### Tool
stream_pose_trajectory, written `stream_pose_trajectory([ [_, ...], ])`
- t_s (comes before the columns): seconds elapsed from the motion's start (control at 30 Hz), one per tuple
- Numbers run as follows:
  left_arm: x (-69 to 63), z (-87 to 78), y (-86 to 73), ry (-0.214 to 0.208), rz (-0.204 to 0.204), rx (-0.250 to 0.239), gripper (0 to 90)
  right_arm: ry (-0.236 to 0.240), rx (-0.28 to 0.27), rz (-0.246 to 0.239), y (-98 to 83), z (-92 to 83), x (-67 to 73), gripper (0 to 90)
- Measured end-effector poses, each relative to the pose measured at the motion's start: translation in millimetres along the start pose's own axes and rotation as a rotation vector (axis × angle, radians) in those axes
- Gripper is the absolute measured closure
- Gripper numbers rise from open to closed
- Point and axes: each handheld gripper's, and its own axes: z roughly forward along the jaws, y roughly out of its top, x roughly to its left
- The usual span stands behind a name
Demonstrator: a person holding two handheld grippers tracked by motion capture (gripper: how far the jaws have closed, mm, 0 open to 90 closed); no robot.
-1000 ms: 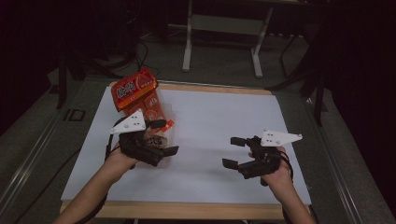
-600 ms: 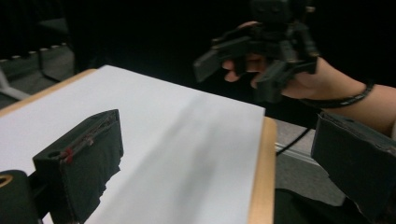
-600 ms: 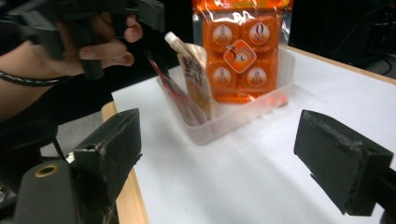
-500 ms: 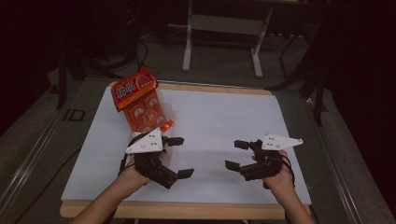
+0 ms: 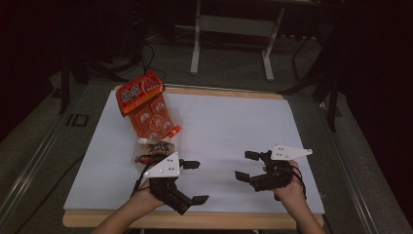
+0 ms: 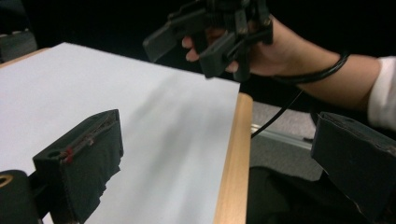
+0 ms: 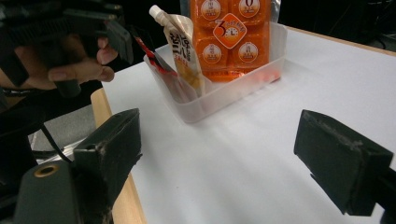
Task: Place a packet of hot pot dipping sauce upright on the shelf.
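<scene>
Two hand-held claws hover over a white-covered counter (image 5: 234, 122), both empty with jaws apart. The left claw (image 5: 195, 181) sits at the near left edge; the right claw (image 5: 248, 165) is near the right, well apart from it. A clear plastic tub (image 7: 219, 93) stands at the far left — holding an orange snack pack (image 5: 146, 105) and a spouted pouch (image 7: 184, 46), both upright.

You are looking at bare white table (image 5: 234, 126) lying open between your left gripper (image 5: 195, 182) and right gripper (image 5: 247, 165), and beyond them. Only the clear tub (image 7: 219, 95) is standing in the way on your left, with an orange pack (image 5: 146, 105) and pouches (image 7: 183, 46) sticking up out of it.
</scene>
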Motion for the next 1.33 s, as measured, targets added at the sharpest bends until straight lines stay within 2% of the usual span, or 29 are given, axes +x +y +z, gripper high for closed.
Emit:
stream_pose_trajectory([
  [0.17, -0.7, 2.3, -9.0, 0.007, 0.011, 0.014, 2.7, 0.001, -0.006, 0.008, -2.4, 0.8, -0.9, 14.7],
  [0.37, -2.1, 2.5, -18.4, 0.006, -0.005, 0.012, 2.7, -0.003, 0.008, 0.014, -6.7, 4.1, -3.2, 14.7],
  [0.53, -4.7, 7.8, -32.3, -0.007, -0.022, 0.034, 2.7, -0.008, 0.015, 0.021, -10.0, 5.2, -5.6, 14.7],
  [0.87, -6.8, 12.2, -51.8, -0.002, -0.041, 0.062, 2.7, -0.008, 0.026, 0.032, -15.9, 6.9, -8.3, 14.7],
  [1.17, -5.2, 14.9, -61.4, -0.004, -0.065, 0.074, 2.7, -0.007, 0.039, 0.032, -18.7, 10.5, -8.0, 14.7],
  [1.33, -5.2, 14.4, -60.7, 0.000, -0.061, 0.072, 2.8, -0.008, 0.044, 0.030, -19.4, 11.6, -9.1, 14.7],
])
